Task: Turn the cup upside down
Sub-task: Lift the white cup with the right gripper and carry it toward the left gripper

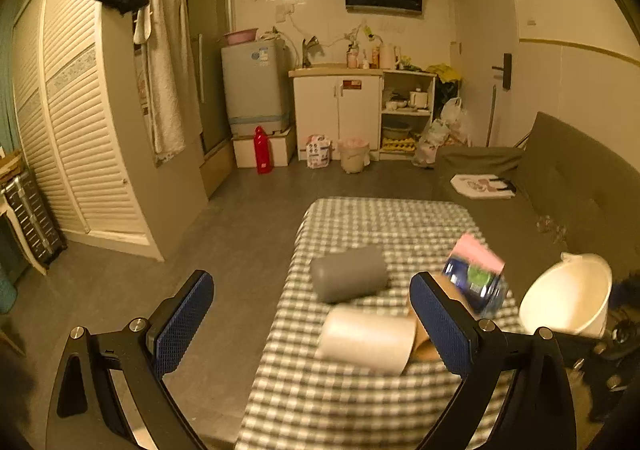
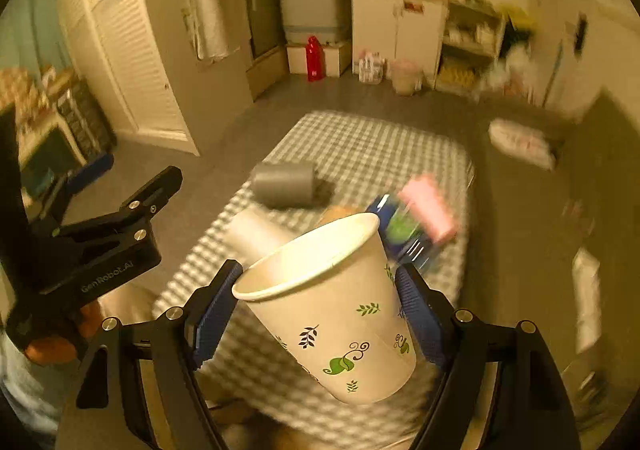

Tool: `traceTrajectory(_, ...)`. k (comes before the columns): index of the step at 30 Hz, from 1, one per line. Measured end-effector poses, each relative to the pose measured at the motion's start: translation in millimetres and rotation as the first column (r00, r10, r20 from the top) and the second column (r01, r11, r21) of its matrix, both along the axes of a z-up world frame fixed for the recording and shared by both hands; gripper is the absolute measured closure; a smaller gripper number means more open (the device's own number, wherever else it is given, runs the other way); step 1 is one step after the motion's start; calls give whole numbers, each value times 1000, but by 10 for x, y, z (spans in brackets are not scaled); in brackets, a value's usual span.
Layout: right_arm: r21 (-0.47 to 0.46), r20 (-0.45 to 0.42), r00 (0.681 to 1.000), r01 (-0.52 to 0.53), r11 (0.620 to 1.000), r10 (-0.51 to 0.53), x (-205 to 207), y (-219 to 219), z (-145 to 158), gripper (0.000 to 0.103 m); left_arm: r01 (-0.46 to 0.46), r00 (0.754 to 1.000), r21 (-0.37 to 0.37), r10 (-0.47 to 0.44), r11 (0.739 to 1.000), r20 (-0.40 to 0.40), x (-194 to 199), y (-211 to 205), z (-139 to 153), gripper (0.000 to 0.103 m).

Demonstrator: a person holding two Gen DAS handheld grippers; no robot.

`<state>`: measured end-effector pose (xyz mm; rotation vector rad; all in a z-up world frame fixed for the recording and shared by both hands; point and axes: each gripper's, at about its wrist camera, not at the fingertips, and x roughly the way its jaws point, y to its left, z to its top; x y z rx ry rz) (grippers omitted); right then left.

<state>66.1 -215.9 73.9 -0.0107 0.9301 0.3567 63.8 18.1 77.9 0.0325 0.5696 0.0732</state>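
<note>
The left gripper [image 1: 312, 326] is a matte black forked frame with silver round screws at its joints and two flat fingers faced in blue, diamond-textured rubber pads [image 1: 444, 324]. The right gripper [image 2: 318, 314] is built alike; at the right-wrist view's left edge, the black body reads "GenRobot.AI".

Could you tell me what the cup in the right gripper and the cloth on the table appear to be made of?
The cup looks like matte white paper: a rolled rim and printed green leaves. The cloth looks like woven fabric with a grey-and-white check, though blur leaves that uncertain.
</note>
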Motion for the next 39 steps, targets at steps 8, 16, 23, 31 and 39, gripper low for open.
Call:
traceTrajectory(8,17,-162,985,68,998,-65,-64,281,-885,25,-104,992,-5,103,995,-72,-236,388,-556,2)
traceTrajectory(16,-18,-190,969,158,987,-158,206,371,-1320,25,-131,984,-10,128,991,-120,-280,511,-881,2)
traceTrajectory(23,-25,-169,968,184,983,-185,290,325,-1405,25,-99,985,1,98,995,-140,-243,378,-962,2)
traceTrajectory(31,9,-135,977,168,986,-165,279,244,-1393,18,-94,984,16,95,995,-148,-230,266,-949,2)
traceTrajectory(39,45,10,980,198,979,-199,98,-122,-1006,17,-79,984,34,84,996,-157,-317,20,-886,2)
